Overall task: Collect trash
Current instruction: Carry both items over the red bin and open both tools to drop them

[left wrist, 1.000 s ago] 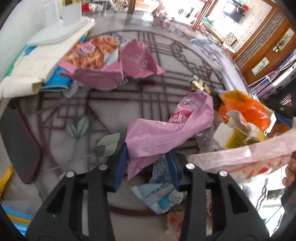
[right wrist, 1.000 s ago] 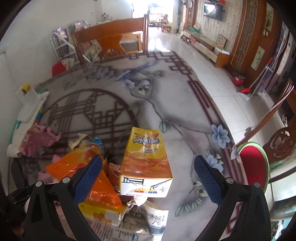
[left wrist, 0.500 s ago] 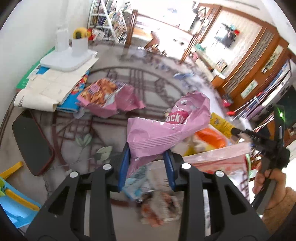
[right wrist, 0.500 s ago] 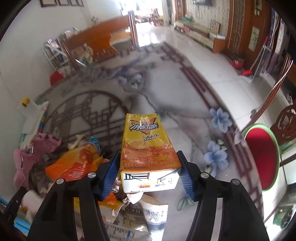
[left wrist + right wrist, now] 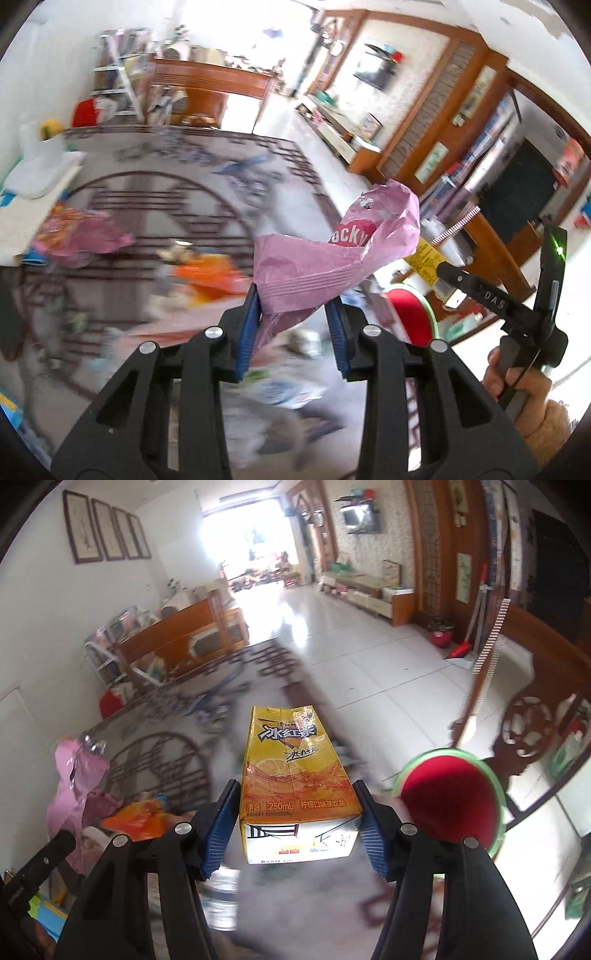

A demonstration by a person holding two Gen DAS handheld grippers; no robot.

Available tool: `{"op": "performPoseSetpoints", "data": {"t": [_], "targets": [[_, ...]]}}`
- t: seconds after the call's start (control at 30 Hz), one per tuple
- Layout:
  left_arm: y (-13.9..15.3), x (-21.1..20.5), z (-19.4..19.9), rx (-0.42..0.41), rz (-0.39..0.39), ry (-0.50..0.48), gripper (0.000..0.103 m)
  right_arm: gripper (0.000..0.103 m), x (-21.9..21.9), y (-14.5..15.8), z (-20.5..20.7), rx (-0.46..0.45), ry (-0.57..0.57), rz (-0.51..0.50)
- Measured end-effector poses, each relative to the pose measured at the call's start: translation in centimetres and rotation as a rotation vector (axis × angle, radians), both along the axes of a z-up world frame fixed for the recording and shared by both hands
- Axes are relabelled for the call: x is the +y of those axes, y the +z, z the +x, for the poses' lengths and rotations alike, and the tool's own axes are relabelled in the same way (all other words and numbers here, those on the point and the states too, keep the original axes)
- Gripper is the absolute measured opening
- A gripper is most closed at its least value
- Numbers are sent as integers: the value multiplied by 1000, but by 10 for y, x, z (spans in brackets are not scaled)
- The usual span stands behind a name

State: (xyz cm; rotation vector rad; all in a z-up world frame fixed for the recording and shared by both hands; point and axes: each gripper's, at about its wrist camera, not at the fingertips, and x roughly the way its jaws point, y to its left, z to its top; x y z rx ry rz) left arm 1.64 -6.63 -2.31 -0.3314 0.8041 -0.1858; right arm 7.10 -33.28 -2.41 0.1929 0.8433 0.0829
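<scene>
Patterned rug (image 5: pixel 162 771) lies below both claws, blurred, with leftover litter on it: an orange wrapper (image 5: pixel 136 819) low-left of the right claw.

Right claw (image 5: pixel 295 827): jaws just closed in, now clamped on the yellow iced-tea carton (image 5: pixel 295 771) across its base end, carton clear of the rug. Stiff box, looks light, probably empty. Side walls will dent under hard squeeze; gripping near the folded base is the sound spot.

Left claw (image 5: pixel 293 325): narrow, pinching the pink snack bag (image 5: pixel 332 254) at its crimped end, the rest flopping up-right. Thin slick film, near weightless; could slip, so hold the seam.
</scene>
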Motion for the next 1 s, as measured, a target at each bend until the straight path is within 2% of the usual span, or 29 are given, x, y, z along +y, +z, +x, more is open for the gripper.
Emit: {"op": "performPoseSetpoints", "data": {"t": [0.13,0.23,0.4,0.57,0.63,0.77,0.8,0.87,1.0], "targets": [[-3,-68,15,6,18,-75,34,59,-57,-7,-3,17,-55,-24],[-11,-119,31,22,36,-126,34,59,-101,-20,-1,56,-101,-3],[-44,-195,54,73,111,-205,34,59,-160,-41,-4,103,-157,-6],[-78,-249,78,141,169,-266,34,59,-196,-59,-3,143,-181,-13],[-85,-266,83,158,186,-292,38,60,-210,-67,-2,160,-193,0],[-86,-287,82,159,212,-309,70,61,-227,-75,1,181,-196,43],[-85,-289,81,156,212,-310,71,66,-231,-78,3,188,-199,44],[-83,-291,80,155,213,-313,73,70,-236,-80,4,191,-211,42],[-77,-287,78,147,203,-302,74,72,-239,-80,3,190,-220,70]]}}
